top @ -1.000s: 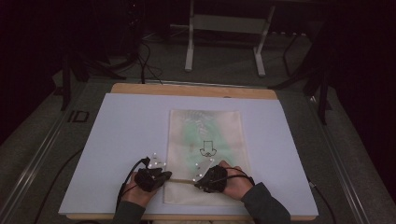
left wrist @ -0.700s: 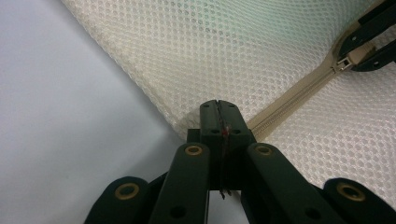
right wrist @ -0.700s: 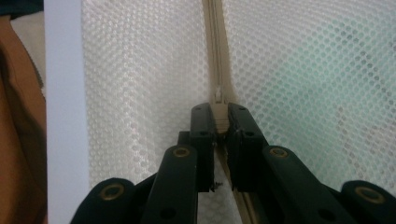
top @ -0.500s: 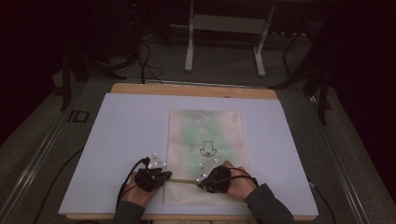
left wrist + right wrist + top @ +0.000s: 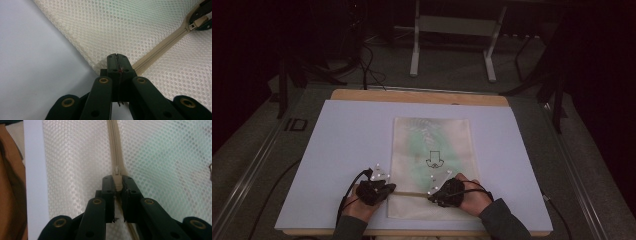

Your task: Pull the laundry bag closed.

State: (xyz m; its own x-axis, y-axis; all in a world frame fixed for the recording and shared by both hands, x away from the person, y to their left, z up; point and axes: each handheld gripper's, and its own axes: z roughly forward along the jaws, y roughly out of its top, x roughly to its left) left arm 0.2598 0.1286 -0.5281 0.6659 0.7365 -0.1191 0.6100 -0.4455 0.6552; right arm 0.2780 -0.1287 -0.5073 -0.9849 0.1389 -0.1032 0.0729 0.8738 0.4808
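A cream mesh bag point(image 5: 432, 145) lies flat on the white board point(image 5: 342, 150), with something pale green inside and a black arrow mark point(image 5: 432, 160). Its beige zipper point(image 5: 412, 194) runs across the near end. My left gripper point(image 5: 384, 190) is shut on the bag's edge point(image 5: 100, 67) at the zipper's left end, jaws pressed together point(image 5: 117, 58). Farther along the zipper point(image 5: 162, 47), my right gripper point(image 5: 439, 195) is shut on the zipper pull point(image 5: 117, 180). From the left gripper view the right gripper point(image 5: 203, 11) holds that pull point(image 5: 197, 23) at the top right.
The board rests on a wooden table point(image 5: 417, 96) whose front edge lies just below the hands. Behind it are a dark floor, cables point(image 5: 367, 65) and a metal stand point(image 5: 452, 40). Bare board spreads left and right of the bag.
My right gripper has edged slightly to the right along the zipper. The left gripper has stayed where it was on the bag's edge.
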